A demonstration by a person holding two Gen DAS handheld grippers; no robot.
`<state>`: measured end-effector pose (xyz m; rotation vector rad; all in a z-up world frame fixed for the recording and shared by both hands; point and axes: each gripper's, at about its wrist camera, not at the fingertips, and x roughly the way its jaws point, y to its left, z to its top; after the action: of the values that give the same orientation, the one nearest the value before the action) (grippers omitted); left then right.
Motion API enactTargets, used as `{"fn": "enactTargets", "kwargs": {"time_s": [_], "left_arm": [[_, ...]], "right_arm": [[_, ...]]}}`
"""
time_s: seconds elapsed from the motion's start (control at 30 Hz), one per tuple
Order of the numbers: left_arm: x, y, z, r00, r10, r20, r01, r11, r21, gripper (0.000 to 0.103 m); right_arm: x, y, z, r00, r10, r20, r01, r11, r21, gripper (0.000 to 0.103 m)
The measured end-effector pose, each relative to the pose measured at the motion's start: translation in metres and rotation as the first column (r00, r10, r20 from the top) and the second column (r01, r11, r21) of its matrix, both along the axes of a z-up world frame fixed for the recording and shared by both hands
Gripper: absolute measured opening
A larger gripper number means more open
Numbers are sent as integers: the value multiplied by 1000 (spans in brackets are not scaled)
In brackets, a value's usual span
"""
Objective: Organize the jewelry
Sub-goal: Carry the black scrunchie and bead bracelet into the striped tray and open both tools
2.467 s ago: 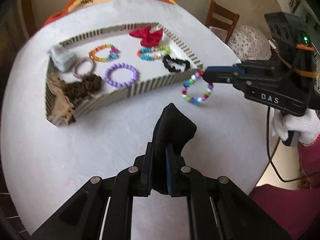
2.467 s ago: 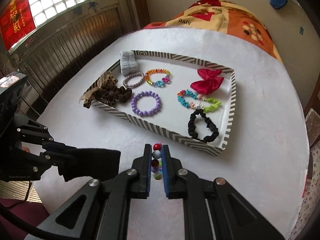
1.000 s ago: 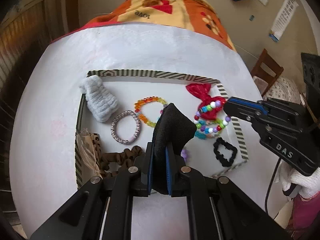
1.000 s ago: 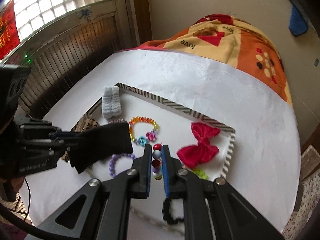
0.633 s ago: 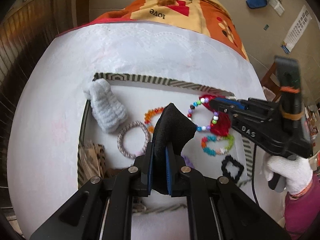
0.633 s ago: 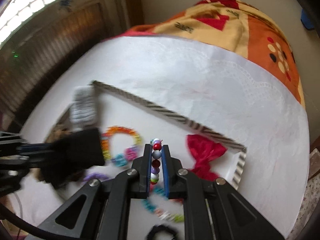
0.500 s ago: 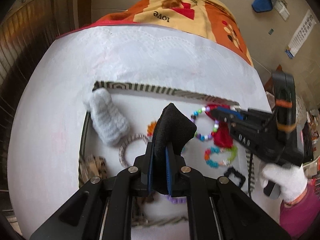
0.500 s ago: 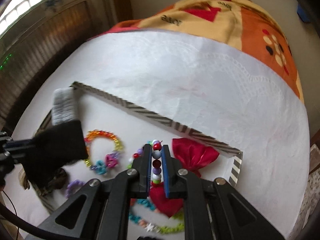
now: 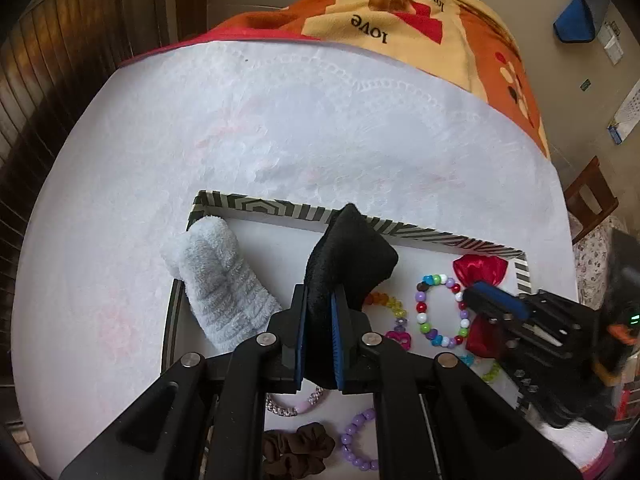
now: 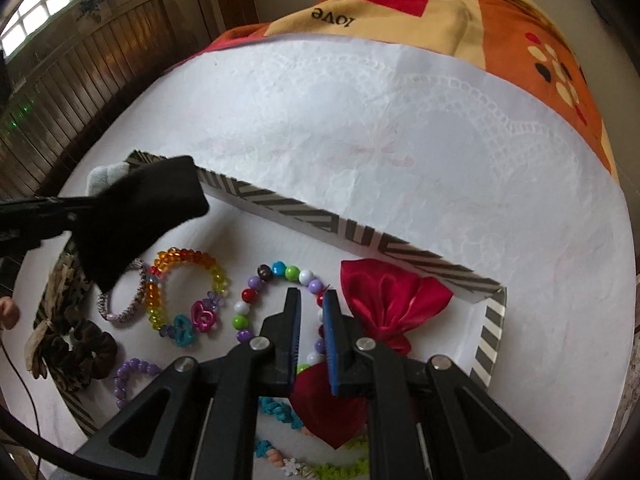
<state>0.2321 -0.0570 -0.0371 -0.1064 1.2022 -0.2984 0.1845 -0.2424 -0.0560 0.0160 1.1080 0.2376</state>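
Inside tray — bead bracelet lies.

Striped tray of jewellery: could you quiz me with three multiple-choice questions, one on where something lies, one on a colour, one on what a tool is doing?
1. Where is the red bow?
A. Inside the striped tray, near a far corner
B. On the white table outside the tray
C. On the orange blanket

2. What colour is the cloth in the left tool?
A. Red
B. Black
C. Purple

3. How is the right tool?
A. Shut on the bow
B. Shut on a bracelet
C. Open, over the bead bracelet

Answers:
1 A, the bow lies on the tray floor just inside the striped walls.
2 B, the cloth sticking out between the fingers is plain black.
3 C, there is a clear gap between the fingers, and the bracelet lies flat in the tray.
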Motion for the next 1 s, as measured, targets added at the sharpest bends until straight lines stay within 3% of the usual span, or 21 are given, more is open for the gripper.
{"fn": "enactTargets", "kwargs": {"time_s": [0.13,0.33,0.53,0.77,1.0], "left_arm": [[0,1,-7,1000,13,-19,-13,1000,12,3],[2,11,-17,998,45,-37,-43,998,36,3],[2,9,-17,998,54,-38,-52,998,46,3],[-5,3,-15,999,49,-23,-47,996,70,7],[-16,6,-6,999,41,2,-41,996,85,7]], "right_arm": [[-5,-11,10,999,-51,-9,51,996,68,36],[-22,-10,22,999,-44,-4,44,995,93,44],[-34,-8,29,999,-48,2,47,993,106,46],[-38,-7,28,998,-63,-13,65,990,126,57],[-47,-6,25,995,-98,-27,101,986,132,57]]}}
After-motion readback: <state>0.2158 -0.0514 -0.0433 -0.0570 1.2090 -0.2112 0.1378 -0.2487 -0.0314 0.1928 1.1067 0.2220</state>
